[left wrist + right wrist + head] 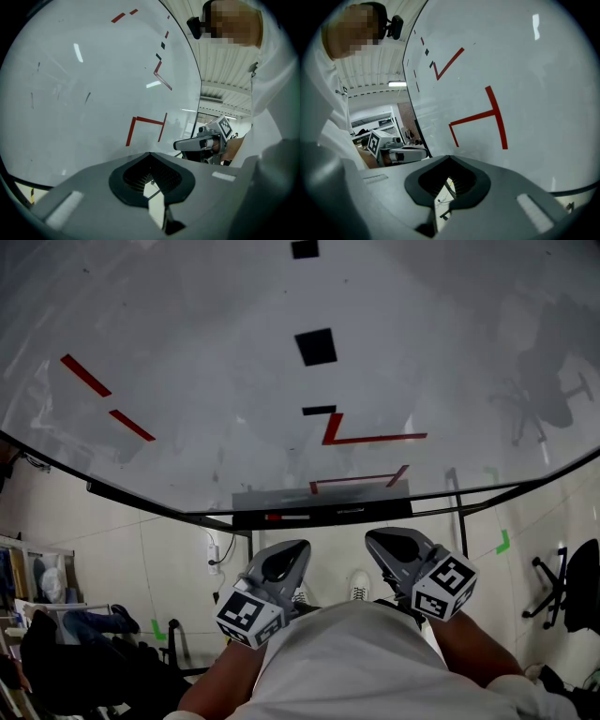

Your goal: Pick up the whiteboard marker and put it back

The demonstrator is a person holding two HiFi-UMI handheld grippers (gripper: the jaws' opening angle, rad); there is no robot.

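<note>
Nearest: white shirt (347,662), a forearm out to either side. Left gripper (292,554) and right gripper (380,542) held side by side just past the shirt, near each other but not touching, tips pointing at the board. Left jaws closed tip to tip, nothing between them. Right jaws the same: closed, empty.

Next out: whiteboard marker (287,517), lying lengthwise in the dark tray (375,510) along the board's lower edge, in the tray's left part. Apart from both grippers, untouched.

Beyond: whiteboard (187,352), with red strokes at left and centre and a red open rectangle just above the tray. Black square (316,346) up the middle, smaller ones near it.

Under the board: tiled floor, green tape mark (504,542), office chair (567,587) at right.
</note>
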